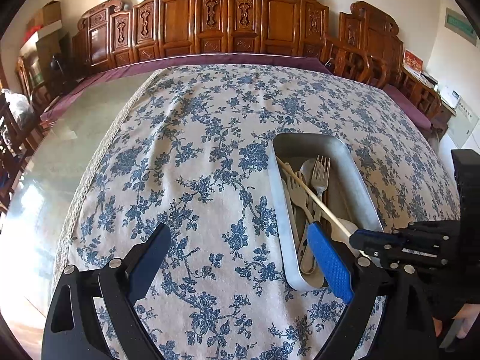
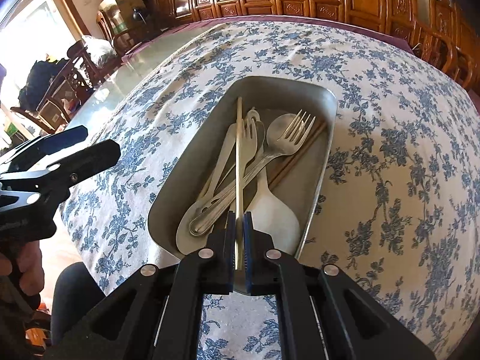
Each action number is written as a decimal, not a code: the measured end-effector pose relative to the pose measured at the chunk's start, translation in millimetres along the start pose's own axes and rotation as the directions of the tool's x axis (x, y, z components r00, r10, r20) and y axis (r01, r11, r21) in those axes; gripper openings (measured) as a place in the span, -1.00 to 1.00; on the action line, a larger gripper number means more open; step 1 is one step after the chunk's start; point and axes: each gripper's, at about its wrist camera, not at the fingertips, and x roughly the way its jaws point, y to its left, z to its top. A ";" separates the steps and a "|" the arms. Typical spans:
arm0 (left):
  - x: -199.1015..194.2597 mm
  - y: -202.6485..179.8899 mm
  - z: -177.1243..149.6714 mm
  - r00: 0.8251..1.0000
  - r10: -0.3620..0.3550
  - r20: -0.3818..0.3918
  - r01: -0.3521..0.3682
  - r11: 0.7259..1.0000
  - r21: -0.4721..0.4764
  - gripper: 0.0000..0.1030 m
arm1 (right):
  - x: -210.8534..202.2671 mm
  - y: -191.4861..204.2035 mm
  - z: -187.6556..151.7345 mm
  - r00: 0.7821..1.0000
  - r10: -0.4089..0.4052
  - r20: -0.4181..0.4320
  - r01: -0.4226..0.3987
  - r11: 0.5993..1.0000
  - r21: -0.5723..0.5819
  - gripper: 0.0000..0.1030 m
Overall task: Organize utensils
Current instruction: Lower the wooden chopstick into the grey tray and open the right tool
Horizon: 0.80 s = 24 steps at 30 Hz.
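Chopstick: pale wooden chopstick [image 2: 238,162] clamped between the pads of the right gripper [image 2: 239,234]; its free length runs straight ahead over the tray, its far tip near the tray's far-left wall.
Right gripper: jaws closed down to the chopstick's width, blue pads on either side of it, poised over the near end of the tray; seen in the left wrist view [image 1: 358,238] coming in from the right.
Left gripper: jaws spread wide with nothing between them [image 1: 240,258]; its right finger [image 1: 330,264] overlaps the tray's near end in view, its left finger over bare cloth; contact with the tray cannot be told.
Tray: oblong metal tray [image 2: 325,162] on the tablecloth, directly ahead of the right gripper, ahead-right of the left.
Tray contents: metal fork [image 2: 295,129] and metal spoon [image 2: 280,133] crossing, pale plastic fork [image 2: 249,138], white plastic spoon [image 2: 274,213] at the near end, brown chopsticks [image 2: 303,153] along the right side; all loosely piled.
Surface: blue floral tablecloth [image 1: 192,156] over a glass table [image 1: 75,138].
Beyond: carved wooden chairs [image 1: 228,21] along the far edge.
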 end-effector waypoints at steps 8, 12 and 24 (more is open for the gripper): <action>-6.7 -0.3 3.2 1.000 -0.015 0.010 0.015 1.000 -0.014 0.72 | -6.7 1.9 -0.7 0.998 0.049 0.048 -0.047 0.998 -0.045 -0.84; -10.9 -0.3 2.0 1.000 -0.018 0.019 0.018 0.999 -0.026 0.72 | -15.4 1.0 -2.1 0.995 0.060 0.074 -0.056 0.997 -0.050 -0.80; -33.7 -16.5 -8.5 0.999 -0.018 0.048 0.019 1.000 -0.013 0.72 | -85.7 -11.6 -25.2 0.974 0.007 0.225 0.005 0.999 -0.050 -0.30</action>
